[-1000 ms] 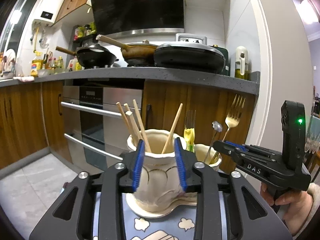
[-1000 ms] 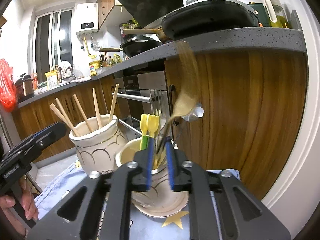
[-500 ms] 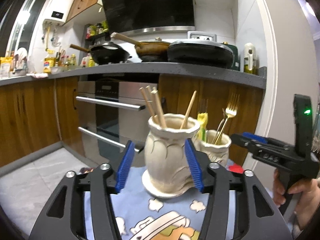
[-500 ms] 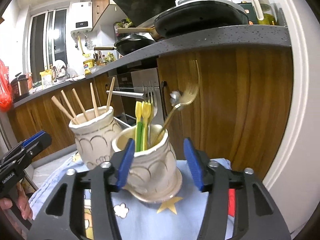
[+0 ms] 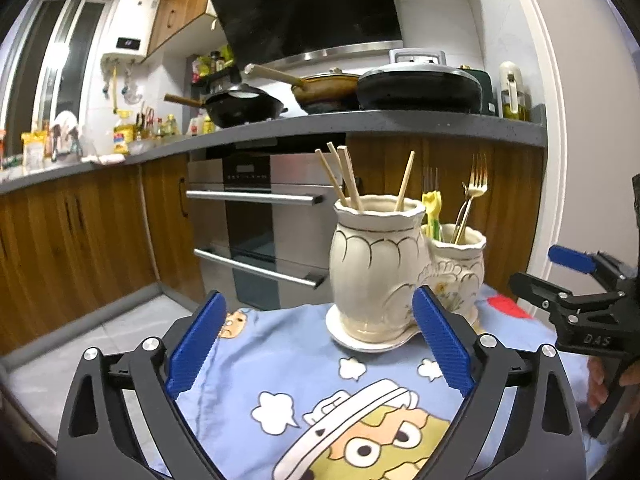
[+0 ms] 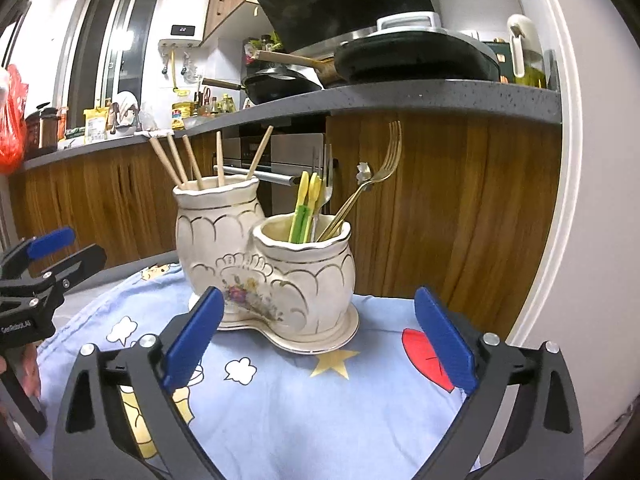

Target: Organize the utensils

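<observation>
Standing on a cartoon-printed blue cloth (image 6: 280,408) covering the table: a cream double-pot ceramic holder (image 6: 272,264) on its own joined saucer base, sitting toward the far edge of the table. Holding in the taller pot (image 5: 376,264): several wooden chopsticks (image 5: 344,176), leaning at differing angles. Holding in the shorter pot (image 6: 306,276): yellow-and-green plastic utensils (image 6: 306,208), a silver fork (image 6: 326,176), a gold fork (image 6: 380,164) and a small spoon (image 6: 363,171), all handles down, heads up. Hovering at the near edge, left gripper (image 5: 318,344): blue-padded fingers (image 5: 196,344) spread wide and released, grasping nothing, well short of the holder. Hovering likewise, right gripper (image 6: 318,344): fingers (image 6: 444,344) released, spread wide, grasping nothing, flanking the holder in view but not touching it. Showing behind: wood-fronted kitchen cabinets (image 6: 440,208), a built-in oven (image 5: 256,216), a grey countertop (image 5: 400,124) carrying pans (image 5: 416,88).
</observation>
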A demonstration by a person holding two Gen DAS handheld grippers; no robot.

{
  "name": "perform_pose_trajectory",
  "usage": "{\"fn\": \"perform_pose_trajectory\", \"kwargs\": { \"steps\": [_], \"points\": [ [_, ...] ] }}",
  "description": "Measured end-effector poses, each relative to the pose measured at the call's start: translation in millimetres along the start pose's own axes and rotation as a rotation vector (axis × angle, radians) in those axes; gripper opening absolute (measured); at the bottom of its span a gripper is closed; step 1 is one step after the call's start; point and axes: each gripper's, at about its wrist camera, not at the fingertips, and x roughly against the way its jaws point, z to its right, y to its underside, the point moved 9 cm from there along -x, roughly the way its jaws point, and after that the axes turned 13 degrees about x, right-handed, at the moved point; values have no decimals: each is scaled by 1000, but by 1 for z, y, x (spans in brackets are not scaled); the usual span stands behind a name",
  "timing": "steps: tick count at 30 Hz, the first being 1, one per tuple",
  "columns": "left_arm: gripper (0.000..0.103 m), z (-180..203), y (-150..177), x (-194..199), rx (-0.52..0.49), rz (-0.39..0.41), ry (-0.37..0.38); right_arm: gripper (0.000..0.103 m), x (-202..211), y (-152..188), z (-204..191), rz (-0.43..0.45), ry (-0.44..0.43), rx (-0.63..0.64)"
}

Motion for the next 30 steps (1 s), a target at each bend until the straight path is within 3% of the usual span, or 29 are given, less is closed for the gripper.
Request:
{"fn": "perform_pose_trajectory", "kwargs": {
  "steps": [30],
  "points": [
    [96,-2,3,-5,17,-23,8,98,3,-3,-1,22,18,5]
  ]
}}
